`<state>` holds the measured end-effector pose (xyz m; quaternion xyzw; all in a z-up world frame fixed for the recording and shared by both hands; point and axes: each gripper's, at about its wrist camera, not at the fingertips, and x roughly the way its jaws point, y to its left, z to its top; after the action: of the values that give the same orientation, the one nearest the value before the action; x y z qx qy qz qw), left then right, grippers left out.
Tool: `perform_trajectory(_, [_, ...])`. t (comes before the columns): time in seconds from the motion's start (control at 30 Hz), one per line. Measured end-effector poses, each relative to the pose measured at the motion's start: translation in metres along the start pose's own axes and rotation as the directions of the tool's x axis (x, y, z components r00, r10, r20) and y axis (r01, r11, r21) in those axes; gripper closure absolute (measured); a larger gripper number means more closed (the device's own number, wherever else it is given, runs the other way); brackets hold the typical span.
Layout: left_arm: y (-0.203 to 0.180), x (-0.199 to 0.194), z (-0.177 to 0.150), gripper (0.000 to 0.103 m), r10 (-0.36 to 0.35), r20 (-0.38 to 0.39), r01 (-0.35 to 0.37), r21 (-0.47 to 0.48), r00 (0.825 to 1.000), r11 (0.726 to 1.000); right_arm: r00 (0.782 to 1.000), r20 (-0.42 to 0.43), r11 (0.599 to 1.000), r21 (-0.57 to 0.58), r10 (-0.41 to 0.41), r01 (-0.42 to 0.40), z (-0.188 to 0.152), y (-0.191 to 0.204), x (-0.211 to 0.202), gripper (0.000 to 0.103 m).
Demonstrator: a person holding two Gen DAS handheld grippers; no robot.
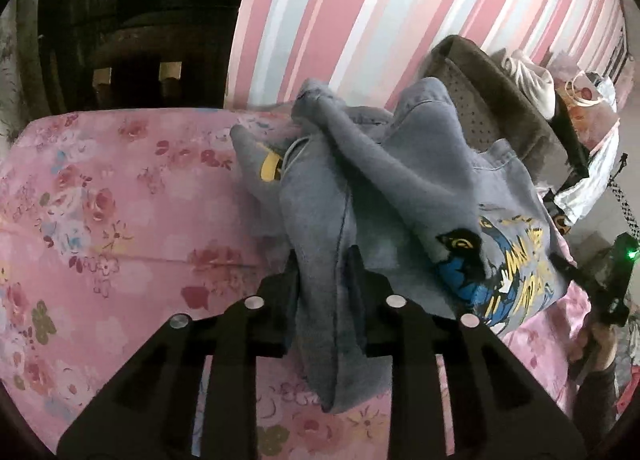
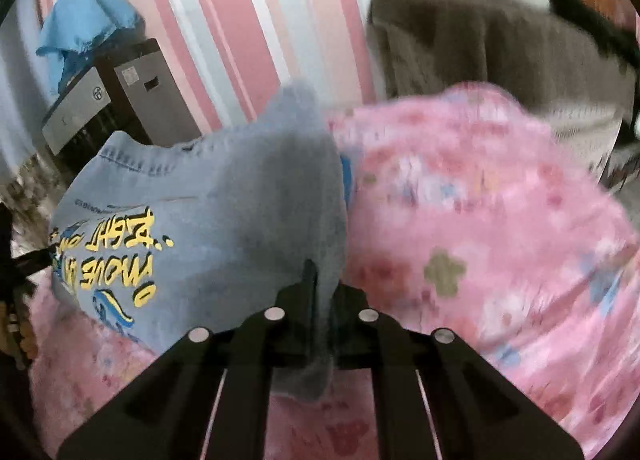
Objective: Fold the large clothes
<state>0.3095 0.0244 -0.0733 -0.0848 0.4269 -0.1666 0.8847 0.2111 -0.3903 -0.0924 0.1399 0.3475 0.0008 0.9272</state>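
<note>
Left hand-held gripper (image 1: 323, 260): points forward and downward. Its two black fingers (image 1: 288, 280) stand partly closed, with a thick fold of the sweatshirt (image 1: 400, 180) between them; the pads press the cloth on both sides.

Right hand-held gripper (image 2: 320, 284): points forward and downward. Its fingers (image 2: 308, 280) are nearly together, pinching a thin edge of the same sweatshirt.

In the left wrist view, the right hand-held gripper shows at the right edge, gripped by a hand (image 1: 592, 344) with a dark sleeve below it.
</note>
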Motion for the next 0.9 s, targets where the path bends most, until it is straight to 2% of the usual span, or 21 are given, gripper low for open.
perform_trajectory(0.03, [-0.003,0.000,0.001,0.068,0.028,-0.002,-0.028,0.015,1.000,0.999,1.000,0.001,1.000,-0.022,-0.006,0.006,0.003,0.003,-0.004,0.096])
perform_trajectory(0.07, [-0.007,-0.002,0.002,0.061,0.071,0.004,-0.071,0.040,0.998,0.997,1.000,0.010,1.000,-0.029,-0.002,0.002,0.005,0.006,-0.010,0.092])
perform_trajectory(0.1, [-0.015,-0.006,0.003,0.042,0.132,0.028,-0.134,0.071,0.991,0.988,1.000,0.022,1.000,-0.024,0.008,-0.008,0.007,0.004,-0.012,0.091])
perform_trajectory(0.13, [-0.020,-0.011,0.003,0.028,0.176,0.050,-0.180,0.089,0.983,0.980,0.999,0.033,1.000,-0.011,0.022,-0.021,0.009,0.004,-0.017,0.082])
perform_trajectory(0.17, [-0.026,-0.017,0.002,0.004,0.189,0.071,-0.195,0.101,0.979,0.975,0.999,0.039,1.000,-0.002,0.023,-0.023,0.008,0.004,-0.019,0.056])
perform_trajectory(0.23, [-0.036,-0.029,-0.001,0.003,0.178,0.117,-0.191,0.113,0.977,0.975,0.997,0.071,1.000,0.009,0.012,-0.013,0.007,0.004,-0.028,0.033])
perform_trajectory(0.3, [-0.044,-0.031,-0.002,0.003,0.175,0.105,-0.189,0.137,0.979,0.973,0.997,0.073,1.000,0.007,0.021,-0.021,0.006,0.006,-0.032,0.033])
perform_trajectory(0.37, [-0.046,-0.028,-0.005,0.003,0.189,0.095,-0.201,0.138,0.977,0.970,0.997,0.067,0.999,0.025,0.030,-0.032,0.006,0.006,-0.032,0.029])
perform_trajectory(0.47, [-0.038,-0.017,-0.009,0.003,0.175,0.057,-0.180,0.101,0.983,0.979,0.998,0.041,0.997,0.052,0.055,-0.057,0.005,0.004,-0.021,0.028])
perform_trajectory(0.63, [-0.013,0.013,-0.011,0.003,0.039,-0.011,-0.039,-0.023,0.999,0.999,0.992,-0.020,0.987,0.107,0.125,-0.123,0.003,0.006,0.011,0.028])
perform_trajectory(0.7, [0.001,0.029,-0.009,0.003,-0.059,-0.044,0.055,-0.100,0.997,0.994,0.985,-0.037,0.978,0.130,0.167,-0.161,0.001,0.012,0.027,0.028])
perform_trajectory(0.73, [0.007,0.036,-0.009,0.003,-0.106,-0.058,0.098,-0.138,0.993,0.986,0.987,-0.033,0.982,0.119,0.154,-0.150,0.000,0.019,0.033,0.028])
perform_trajectory(0.77, [0.009,0.042,-0.008,0.003,-0.137,-0.064,0.125,-0.163,0.989,0.979,0.990,-0.027,0.986,0.097,0.140,-0.137,0.000,0.026,0.035,0.029])
perform_trajectory(0.83, [0.001,0.045,-0.006,0.004,-0.140,-0.058,0.131,-0.139,0.988,0.982,0.995,-0.025,0.995,0.034,0.093,-0.092,0.000,0.045,0.042,0.033])
perform_trajectory(0.87, [-0.006,0.047,-0.004,0.019,-0.169,-0.059,0.160,-0.129,0.984,0.979,0.997,-0.022,0.997,0.019,0.078,-0.077,0.000,0.050,0.042,0.051])
perform_trajectory(0.9, [-0.011,0.046,-0.002,0.024,-0.161,-0.059,0.153,-0.112,0.985,0.982,0.996,-0.019,0.996,0.011,0.091,-0.091,0.003,0.053,0.042,0.062])
